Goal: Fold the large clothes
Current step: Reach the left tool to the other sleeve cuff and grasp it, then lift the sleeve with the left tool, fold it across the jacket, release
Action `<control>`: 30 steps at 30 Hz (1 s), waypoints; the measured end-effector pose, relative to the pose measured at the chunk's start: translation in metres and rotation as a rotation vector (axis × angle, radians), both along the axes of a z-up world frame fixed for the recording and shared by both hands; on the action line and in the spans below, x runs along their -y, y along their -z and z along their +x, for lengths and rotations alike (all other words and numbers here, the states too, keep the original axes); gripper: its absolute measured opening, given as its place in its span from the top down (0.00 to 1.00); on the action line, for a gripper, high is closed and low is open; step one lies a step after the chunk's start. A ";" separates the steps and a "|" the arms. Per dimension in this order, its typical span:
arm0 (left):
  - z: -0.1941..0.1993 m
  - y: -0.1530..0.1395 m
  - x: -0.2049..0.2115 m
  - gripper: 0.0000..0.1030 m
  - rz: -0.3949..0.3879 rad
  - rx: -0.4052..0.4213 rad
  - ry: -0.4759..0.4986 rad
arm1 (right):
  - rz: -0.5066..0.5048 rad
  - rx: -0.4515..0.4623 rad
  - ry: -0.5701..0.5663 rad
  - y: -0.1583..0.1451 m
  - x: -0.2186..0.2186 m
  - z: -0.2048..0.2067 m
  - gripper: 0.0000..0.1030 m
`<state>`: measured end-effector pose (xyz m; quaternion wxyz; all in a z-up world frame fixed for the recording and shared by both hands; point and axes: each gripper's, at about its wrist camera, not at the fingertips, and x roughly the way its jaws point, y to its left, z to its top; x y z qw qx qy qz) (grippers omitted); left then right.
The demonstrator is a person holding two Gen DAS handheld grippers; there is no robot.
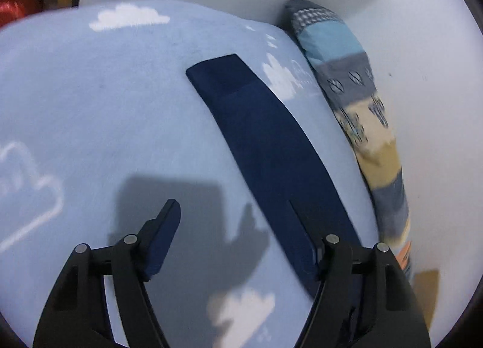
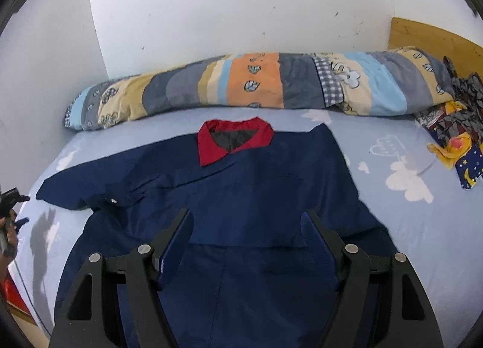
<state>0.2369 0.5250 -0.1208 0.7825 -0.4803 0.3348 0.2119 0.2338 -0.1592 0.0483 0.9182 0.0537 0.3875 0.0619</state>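
Observation:
A navy shirt [image 2: 241, 197] with a red collar [image 2: 235, 142] lies flat on the light blue cloud-print bed sheet [image 2: 407, 227], collar toward the wall. Its left sleeve [image 1: 265, 142] stretches out flat and shows as a long navy strip in the left wrist view. My left gripper [image 1: 235, 215] is open and empty, low over the sheet, its right finger over the sleeve. It also shows at the left edge of the right wrist view [image 2: 13, 197]. My right gripper [image 2: 247, 218] is open and empty above the shirt's lower body.
A rolled patchwork quilt [image 2: 256, 85] lies along the white wall [image 2: 241, 10]; it also shows in the left wrist view [image 1: 356, 100]. A bundle of patterned cloth [image 2: 455, 142] sits at the right. A wooden headboard [image 2: 434, 37] stands behind it. A red object [image 1: 15, 4] is beyond the bed.

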 end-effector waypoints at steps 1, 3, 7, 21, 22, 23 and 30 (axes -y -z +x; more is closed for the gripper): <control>0.008 0.008 -0.010 0.36 -0.008 0.004 -0.012 | 0.001 -0.009 -0.002 0.003 -0.002 0.002 0.26; 0.021 0.015 -0.021 0.37 0.000 0.021 -0.033 | 0.000 -0.018 -0.013 0.006 -0.007 0.003 0.26; 0.041 0.032 -0.046 0.37 -0.019 0.083 -0.058 | -0.050 -0.030 -0.025 0.016 -0.018 0.007 0.26; 0.078 0.043 -0.073 0.94 0.027 0.318 -0.153 | -0.081 0.043 -0.004 0.014 -0.030 0.008 0.26; 0.077 0.035 -0.071 0.94 0.040 0.318 -0.142 | -0.066 0.045 0.008 0.012 -0.026 0.008 0.26; 0.074 0.029 -0.070 0.94 0.050 0.324 -0.131 | -0.057 0.046 0.019 0.011 -0.021 0.008 0.26; 0.069 -0.063 -0.027 0.94 0.169 0.359 0.001 | -0.019 0.071 0.095 -0.004 0.010 0.002 0.26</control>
